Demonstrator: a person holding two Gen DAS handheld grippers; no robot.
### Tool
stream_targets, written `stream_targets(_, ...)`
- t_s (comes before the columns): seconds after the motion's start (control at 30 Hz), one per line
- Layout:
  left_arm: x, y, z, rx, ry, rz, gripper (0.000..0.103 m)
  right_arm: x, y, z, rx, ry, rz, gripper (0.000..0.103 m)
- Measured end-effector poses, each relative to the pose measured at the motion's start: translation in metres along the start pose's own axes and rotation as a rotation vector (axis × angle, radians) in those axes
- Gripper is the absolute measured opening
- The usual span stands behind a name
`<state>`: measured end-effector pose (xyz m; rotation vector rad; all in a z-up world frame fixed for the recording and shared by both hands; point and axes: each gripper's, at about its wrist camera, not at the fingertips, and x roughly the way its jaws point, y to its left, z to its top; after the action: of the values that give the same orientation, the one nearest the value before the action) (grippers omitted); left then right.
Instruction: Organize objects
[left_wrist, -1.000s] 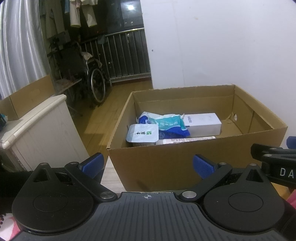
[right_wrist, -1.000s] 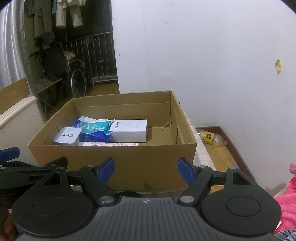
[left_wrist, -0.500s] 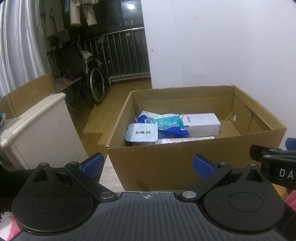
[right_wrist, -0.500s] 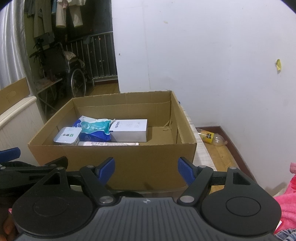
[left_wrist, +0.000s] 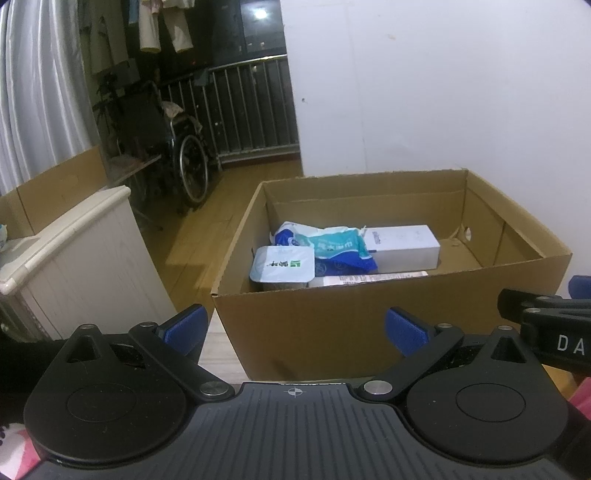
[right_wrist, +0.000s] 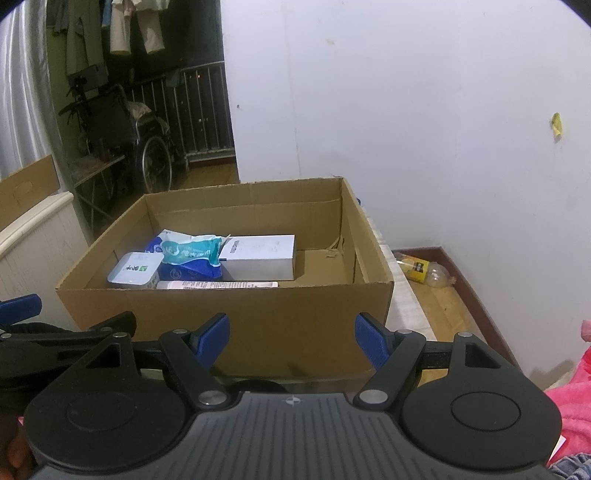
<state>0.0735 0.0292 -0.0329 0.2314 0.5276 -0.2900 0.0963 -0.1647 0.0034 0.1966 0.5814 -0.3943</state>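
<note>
Nothing moved, cardboard box (left_wrist: 332, 332) (wood floor (left_wrist: 207, 236)), white wall (right_wrist: 406, 110)

Cup (left_wrist: 282, 266), pouch (left_wrist: 334, 248) and carton (left_wrist: 400, 246) side by side in the box (left_wrist: 310, 325), left to right.

I hold my left tool (left_wrist: 295, 328) tilted somewhat downward, its blue-tipped fingers (left_wrist: 184, 325) spread wide with nothing between them. My right tool (right_wrist: 291, 338) sits just beside it at a similar downward tilt, its fingers (right_wrist: 212, 334) also parted and empty. Each tool shows at the edge of the other's view. At the lower left corner of the right view, what may be my fingertip is too dark to tell.
</note>
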Motion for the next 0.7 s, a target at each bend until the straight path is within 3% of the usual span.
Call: stream_targets(0.7, -0.0011, 0.0011, -0.0007, -0.008, 0.004, -0.001, 0.103, 0.0017, -0.0024, -0.001, 0.006, 0.002, -0.003, 0.078)
